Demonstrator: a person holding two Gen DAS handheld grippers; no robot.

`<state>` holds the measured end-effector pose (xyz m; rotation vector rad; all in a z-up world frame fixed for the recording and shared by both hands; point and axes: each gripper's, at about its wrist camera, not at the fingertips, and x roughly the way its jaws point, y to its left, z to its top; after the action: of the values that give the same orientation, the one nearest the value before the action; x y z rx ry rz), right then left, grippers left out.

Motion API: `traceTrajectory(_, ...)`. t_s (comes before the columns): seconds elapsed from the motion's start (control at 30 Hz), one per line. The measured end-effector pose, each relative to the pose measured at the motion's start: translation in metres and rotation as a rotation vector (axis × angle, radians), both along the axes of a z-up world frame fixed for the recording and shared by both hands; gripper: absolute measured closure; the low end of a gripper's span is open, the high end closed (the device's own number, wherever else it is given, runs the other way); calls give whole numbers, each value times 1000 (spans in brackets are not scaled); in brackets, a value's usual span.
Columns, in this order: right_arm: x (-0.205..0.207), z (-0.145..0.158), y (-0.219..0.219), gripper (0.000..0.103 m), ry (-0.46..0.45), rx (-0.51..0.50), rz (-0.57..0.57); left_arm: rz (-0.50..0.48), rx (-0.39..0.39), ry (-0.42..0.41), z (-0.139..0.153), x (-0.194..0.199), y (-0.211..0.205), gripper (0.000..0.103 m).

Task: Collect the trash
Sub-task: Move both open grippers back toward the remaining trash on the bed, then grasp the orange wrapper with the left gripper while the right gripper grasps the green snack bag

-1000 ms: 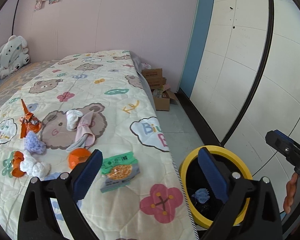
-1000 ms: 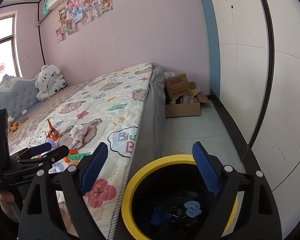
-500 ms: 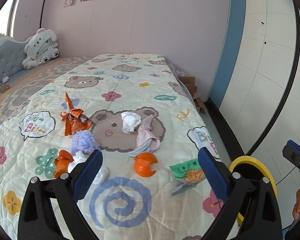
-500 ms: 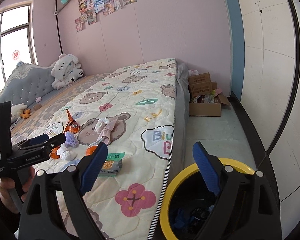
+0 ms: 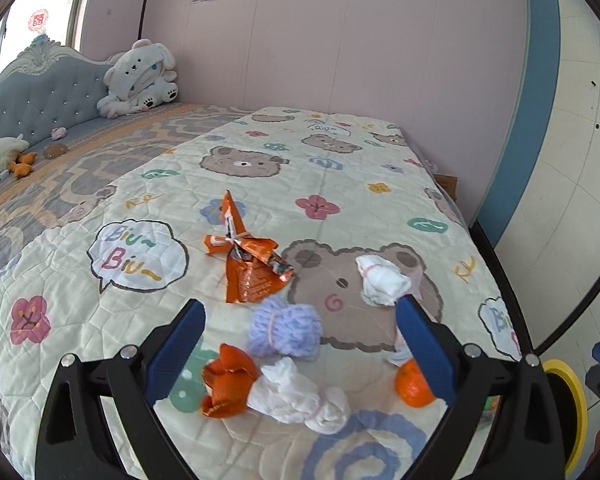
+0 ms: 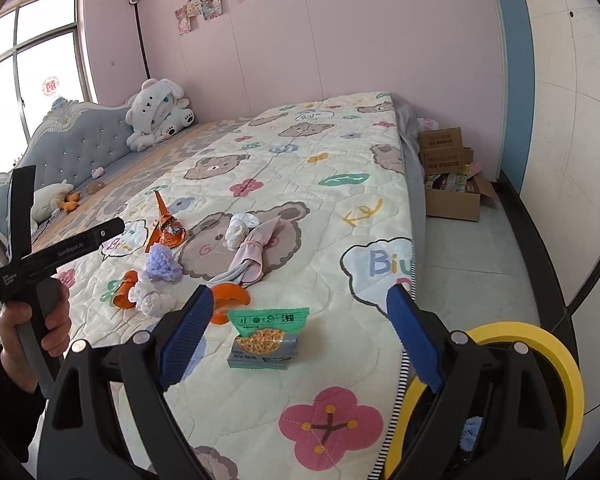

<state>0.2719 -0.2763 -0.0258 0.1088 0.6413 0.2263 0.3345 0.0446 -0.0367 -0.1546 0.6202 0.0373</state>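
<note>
Trash lies on the quilted bed. In the left wrist view I see an orange foil wrapper, a purple fluffy ball, a white cloth wad, an orange scrap tied to white tissue, and orange peel. My left gripper is open and empty above the purple ball and tissue. In the right wrist view a green snack packet lies between my open, empty right gripper fingers. The yellow-rimmed black bin stands beside the bed.
A pink cloth strip lies by the white wad. A white plush toy sits at the grey headboard. Cardboard boxes stand on the floor by the far wall. The bed edge drops to tiled floor.
Both grippers have swung left, away from the bin and over the bed. The left one is now closer to the purple ball and tissue; the right one now frames the green packet.
</note>
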Motion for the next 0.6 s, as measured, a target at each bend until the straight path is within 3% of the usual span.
traceTrajectory(0.27,43,-39,28,17,86,-23,67,100,29,47,-15,57,39,10)
traceTrajectory(0.6,71,-80,44,17,175,-47,129,157,30,174,-56,135,63,10)
